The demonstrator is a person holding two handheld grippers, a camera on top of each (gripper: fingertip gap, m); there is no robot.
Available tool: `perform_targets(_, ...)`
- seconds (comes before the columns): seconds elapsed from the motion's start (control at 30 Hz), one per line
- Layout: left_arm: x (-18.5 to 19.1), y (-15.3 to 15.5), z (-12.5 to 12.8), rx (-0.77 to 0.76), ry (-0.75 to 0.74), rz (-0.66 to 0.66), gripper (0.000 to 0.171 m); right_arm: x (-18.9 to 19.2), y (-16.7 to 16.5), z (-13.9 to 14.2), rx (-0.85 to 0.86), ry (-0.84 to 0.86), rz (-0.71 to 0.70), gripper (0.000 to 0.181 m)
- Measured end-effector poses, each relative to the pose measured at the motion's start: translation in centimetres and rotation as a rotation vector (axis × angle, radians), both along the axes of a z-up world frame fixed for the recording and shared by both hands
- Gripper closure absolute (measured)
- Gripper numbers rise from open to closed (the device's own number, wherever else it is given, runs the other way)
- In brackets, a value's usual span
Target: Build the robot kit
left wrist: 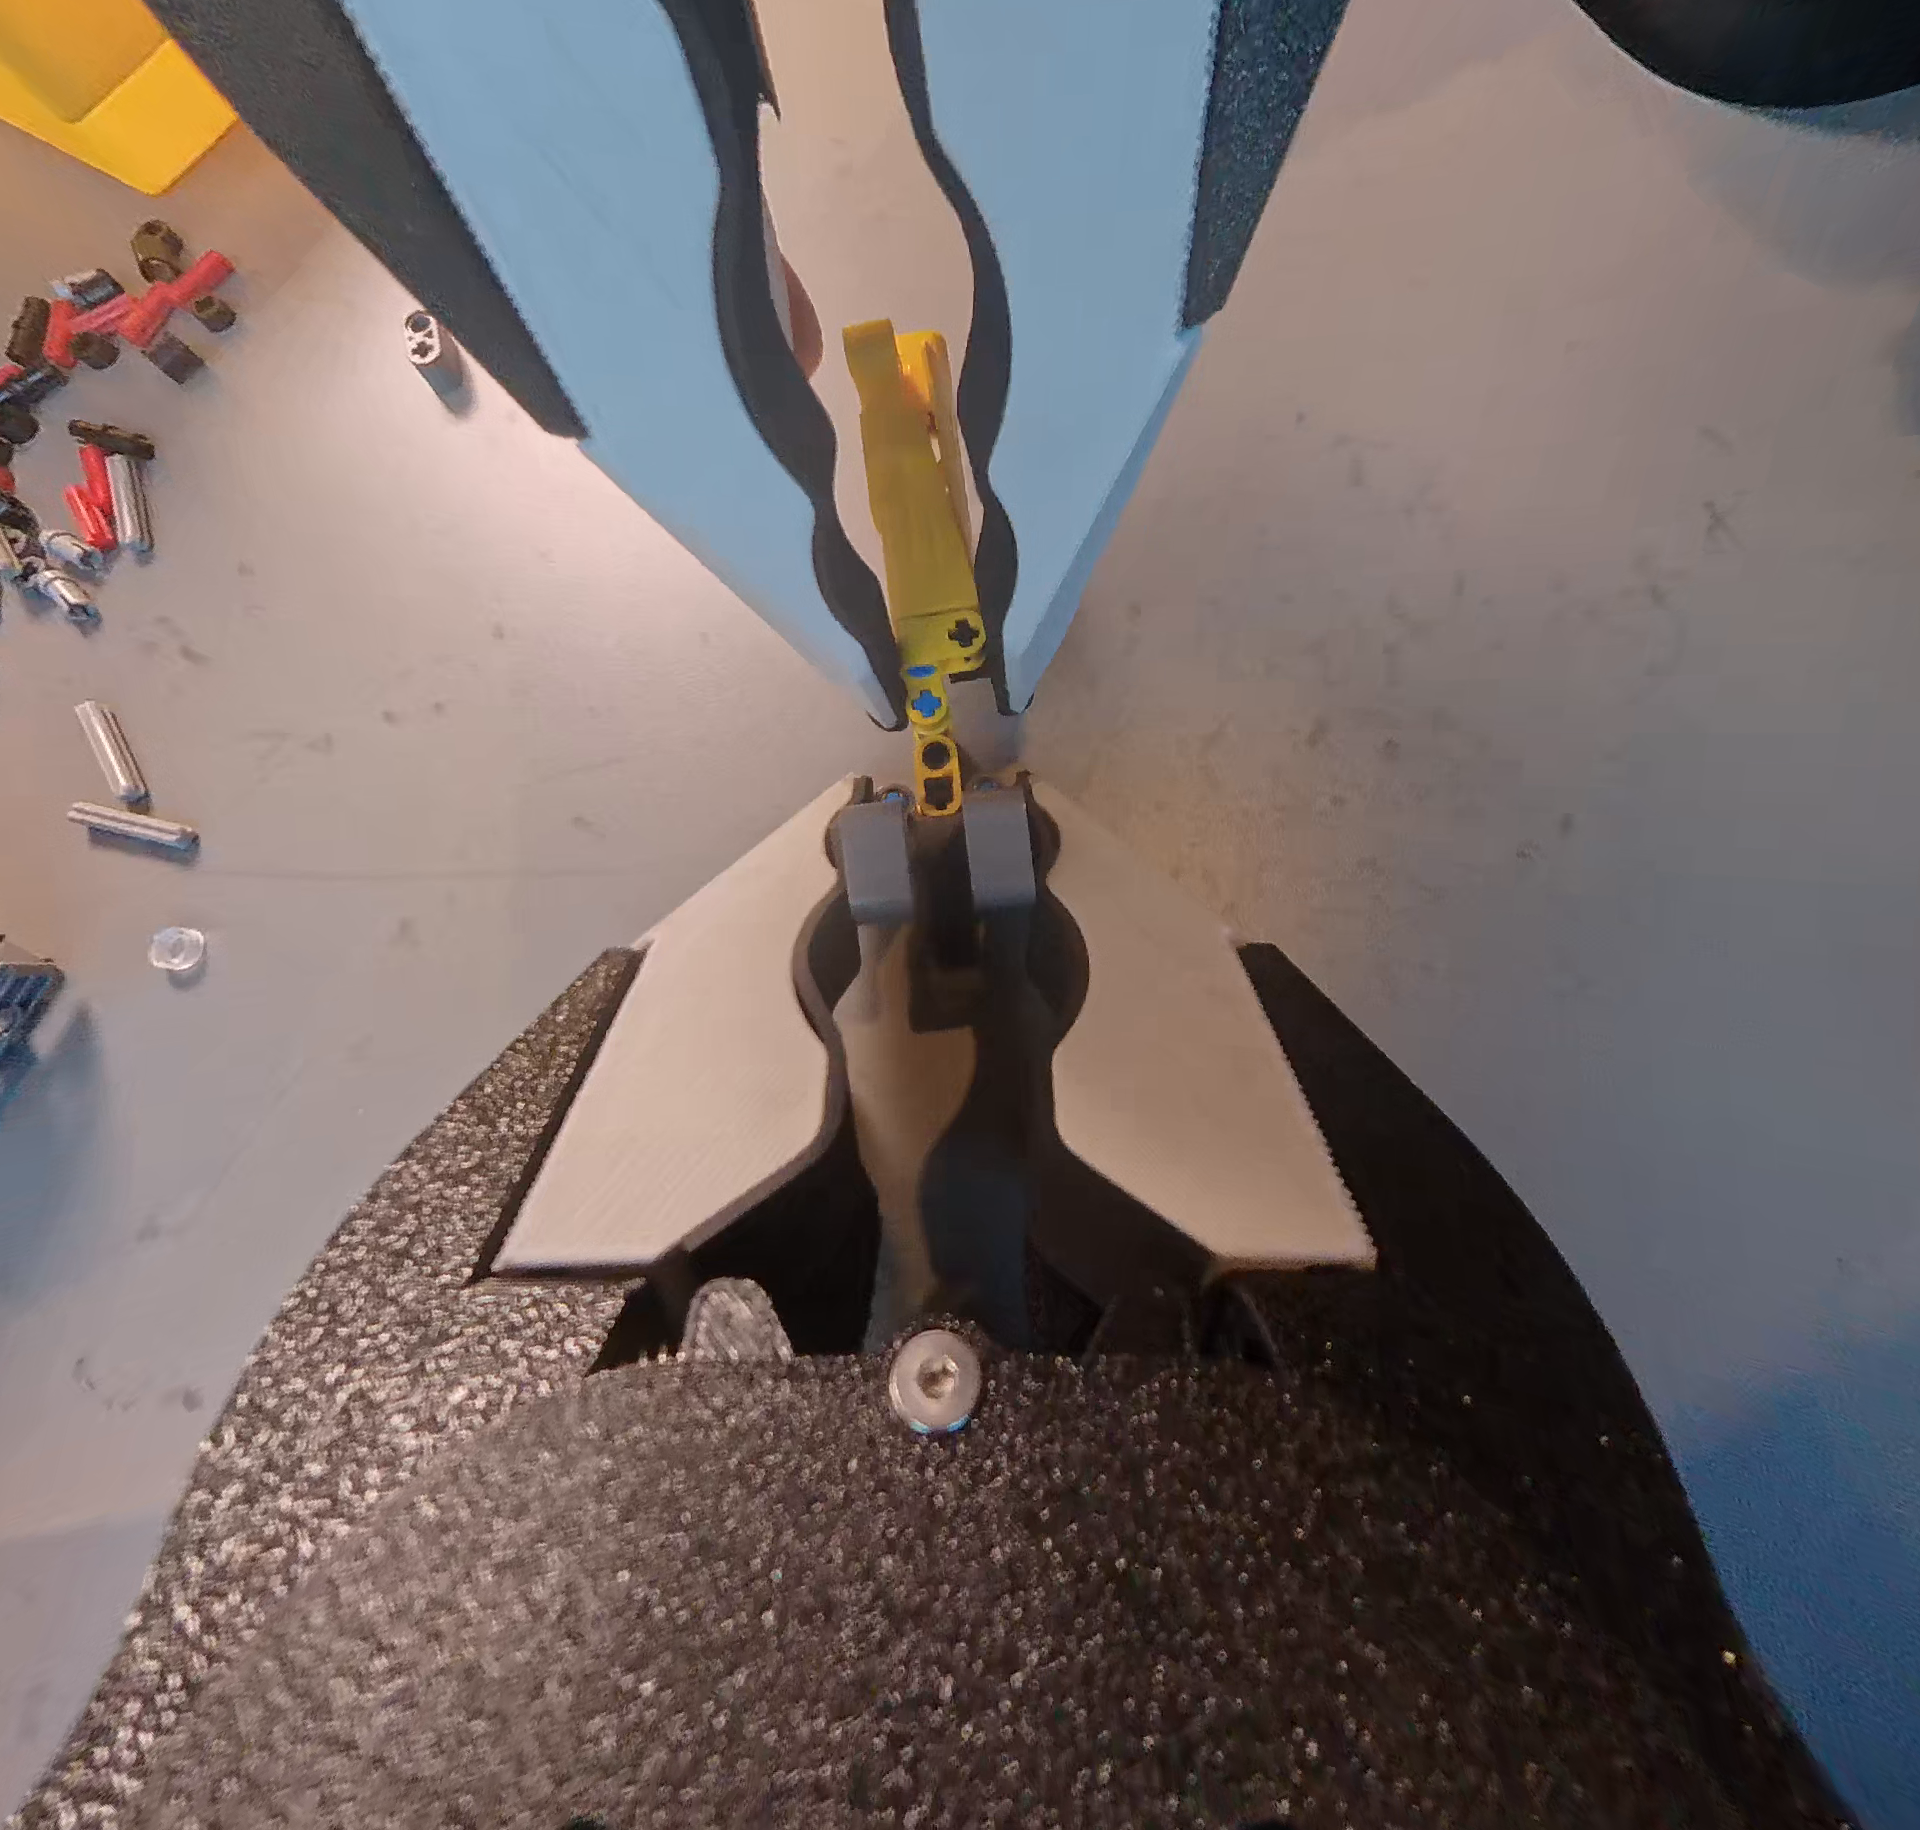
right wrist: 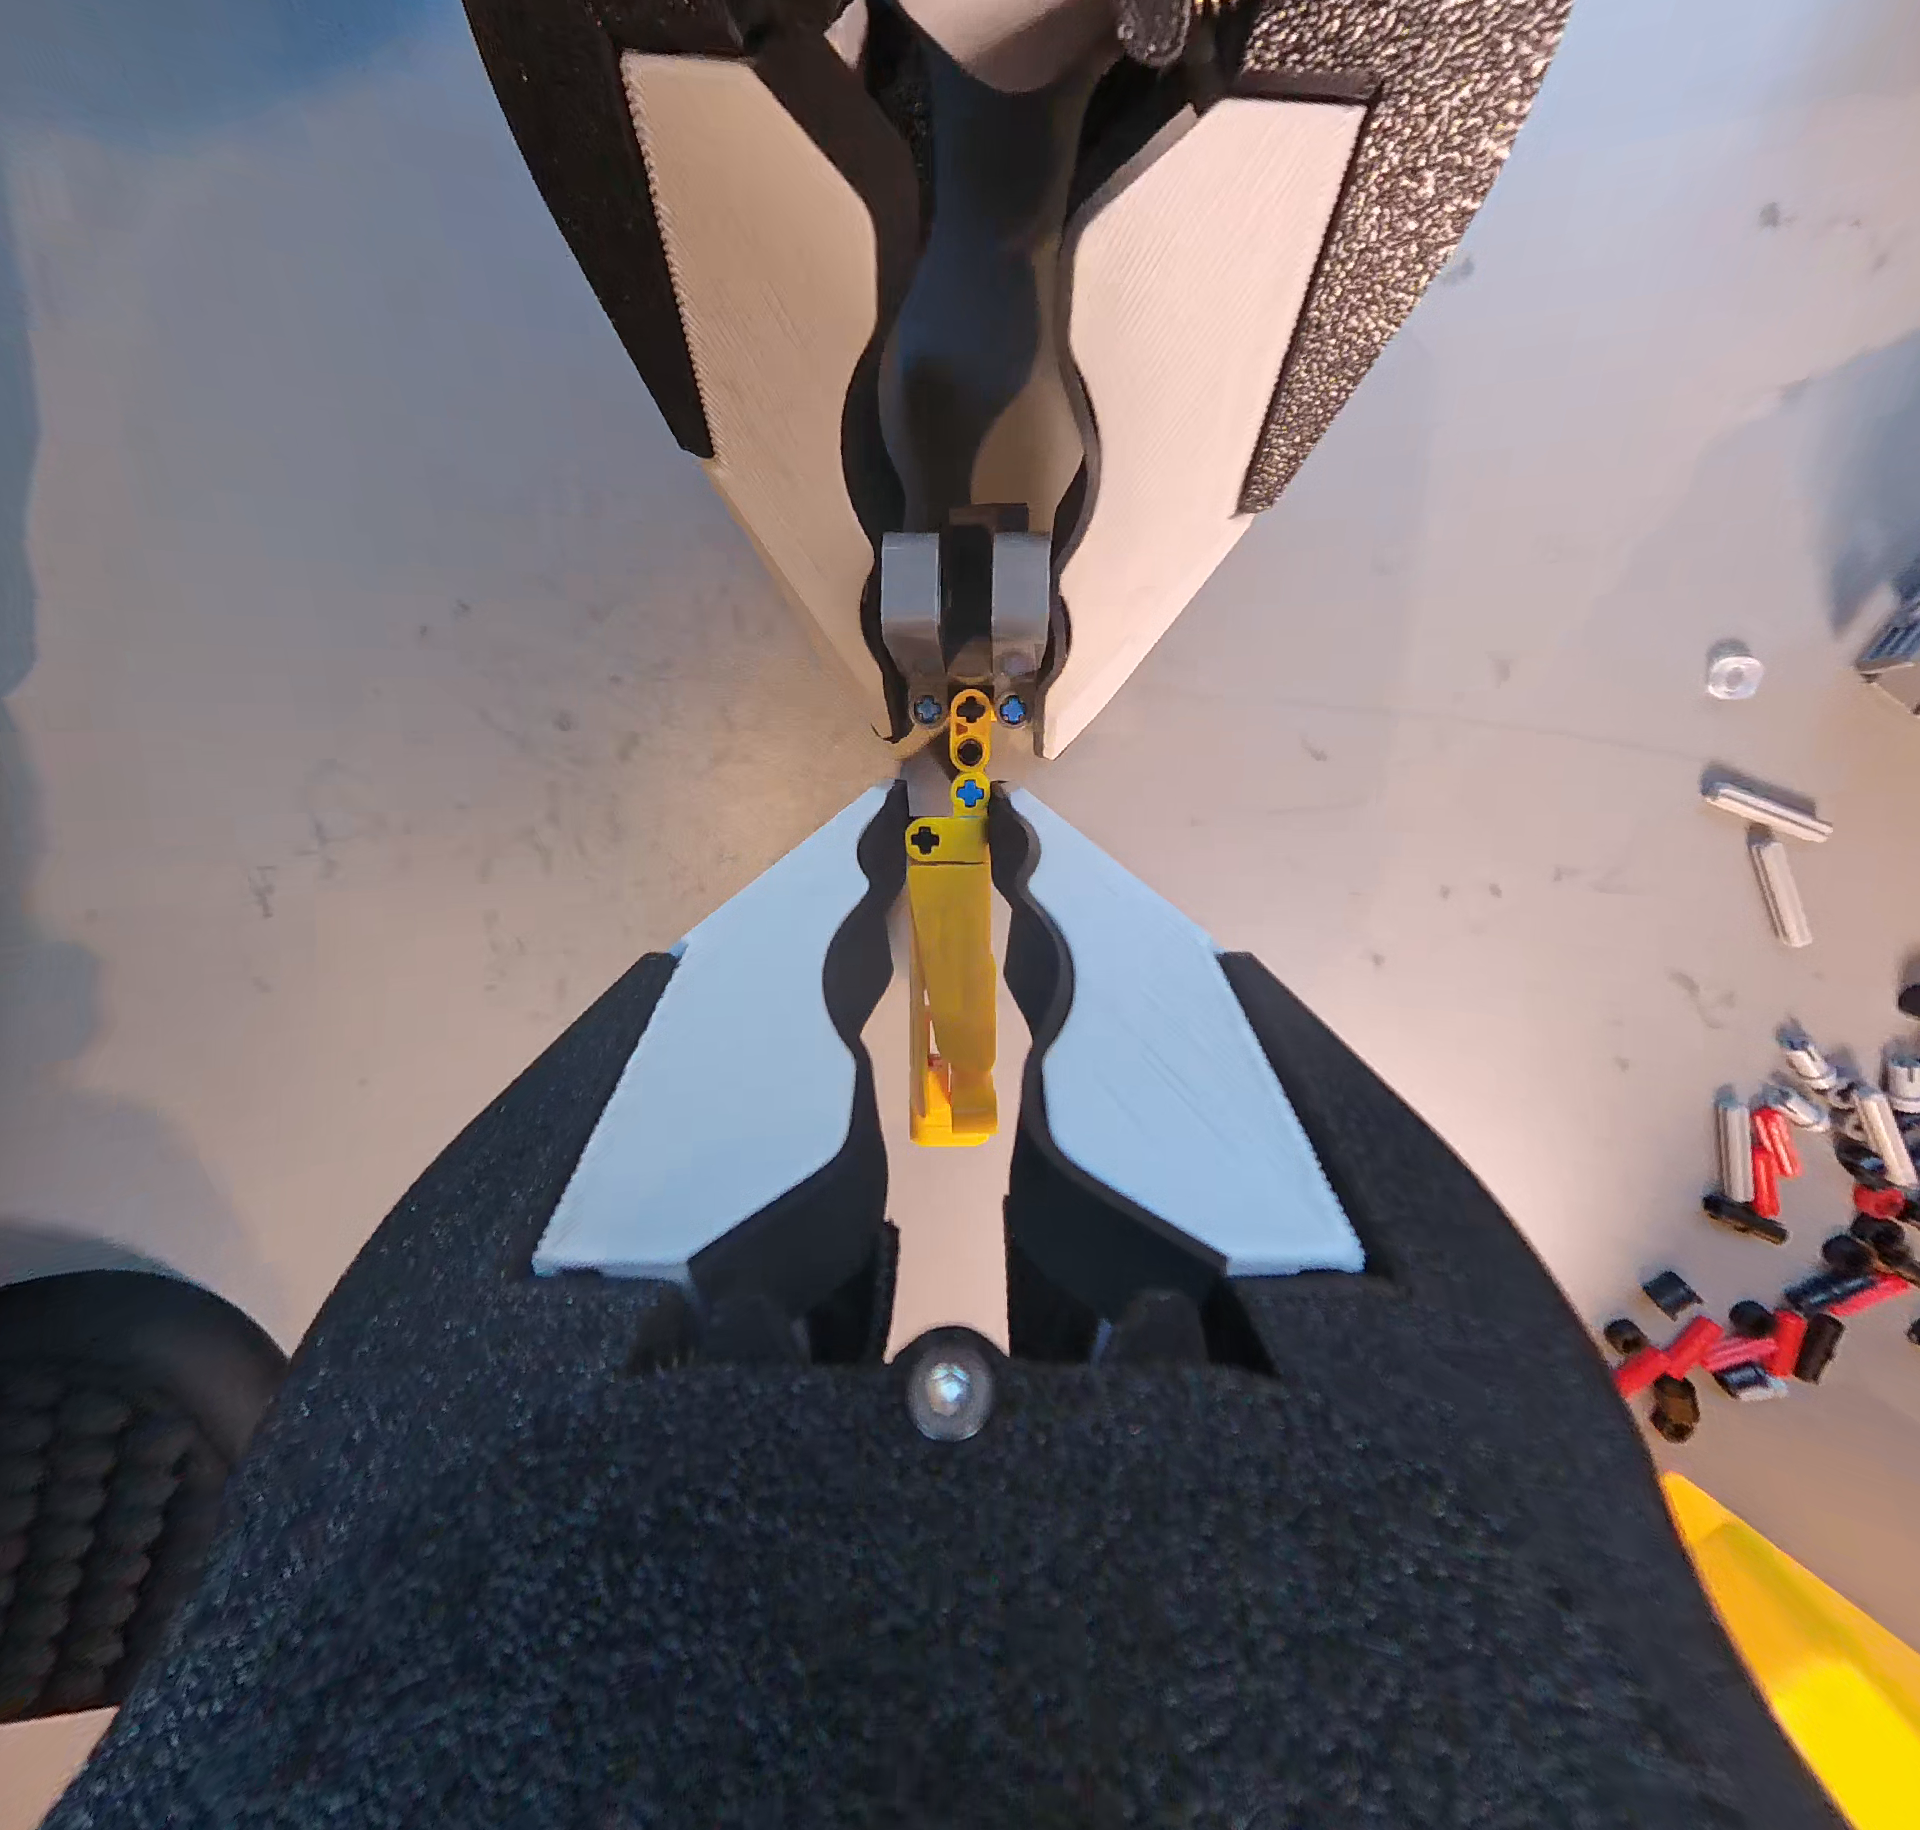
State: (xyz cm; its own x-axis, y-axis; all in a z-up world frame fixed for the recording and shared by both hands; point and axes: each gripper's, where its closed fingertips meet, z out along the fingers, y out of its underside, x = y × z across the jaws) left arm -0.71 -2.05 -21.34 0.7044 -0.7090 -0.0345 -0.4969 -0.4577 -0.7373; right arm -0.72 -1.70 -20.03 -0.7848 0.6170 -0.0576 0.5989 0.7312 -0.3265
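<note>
My two grippers face each other tip to tip above a grey table. My left gripper [left wrist: 940, 793] is shut on a grey and black brick assembly [left wrist: 878, 866], which also shows in the right wrist view [right wrist: 909, 585]. My right gripper [right wrist: 953, 804] is shut on a long yellow piece [right wrist: 951, 970], seen too in the left wrist view [left wrist: 920, 492]. A blue pin [right wrist: 969, 793] joins the yellow piece to a small yellow link [right wrist: 971, 726]. The link's far end sits between the two grey blocks, level with their two blue pins.
Loose red, black and grey pins [left wrist: 94, 326] lie at the left in the left wrist view, with two grey axles [left wrist: 114, 752], a clear round stud [left wrist: 177, 947] and a yellow bin [left wrist: 94, 66]. A black tyre [right wrist: 94, 1468] lies at the lower left of the right wrist view. The grippers are tip to tip, or close to it. From either gripper's tips it is about 15 centimetres to the clear round stud [left wrist: 177, 947]. My right wrist view [right wrist: 1733, 679] looks at it from another angle.
</note>
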Motion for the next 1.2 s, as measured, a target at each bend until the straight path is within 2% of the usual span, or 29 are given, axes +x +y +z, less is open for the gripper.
perform_targets(0.17,0.0,0.0,0.0,0.008,0.001,0.001,0.145,0.0,0.0,0.0,-0.043,0.007,-0.041,0.167)
perform_targets(0.4,0.0,0.0,0.0,0.020,0.011,0.003,0.146,0.1,0.0,-0.5,-0.111,0.106,-0.133,0.167)
perform_targets(0.73,0.0,-0.1,0.0,0.019,0.013,0.000,0.145,0.1,-0.1,-0.8,-0.048,0.003,-0.071,0.166)
perform_targets(0.83,-0.1,-0.1,0.0,0.013,0.008,-0.001,0.145,0.1,-0.1,-0.7,-0.072,0.072,-0.061,0.164)
perform_targets(0.9,-0.1,-0.2,0.0,0.008,0.003,-0.005,0.145,0.4,-0.2,-0.2,-0.117,0.111,-0.066,0.149)
perform_targets(0.93,-0.1,-0.2,0.0,0.005,0.000,-0.009,0.145,0.5,-0.3,0.2,-0.150,0.128,-0.075,0.147)
perform_targets(1.0,-0.1,-0.2,0.0,0.003,-0.002,-0.016,0.145,0.8,-0.4,0.8,-0.179,0.161,-0.083,0.147)
perform_targets(1.1,-0.1,-0.2,0.0,0.012,0.007,-0.024,0.144,1.2,0.0,0.4,-0.126,0.199,-0.076,0.147)
perform_targets(1.2,-0.5,-0.5,0.1,0.035,0.022,-0.023,0.130,1.3,0.6,1.0,-0.114,0.263,-0.107,0.146)
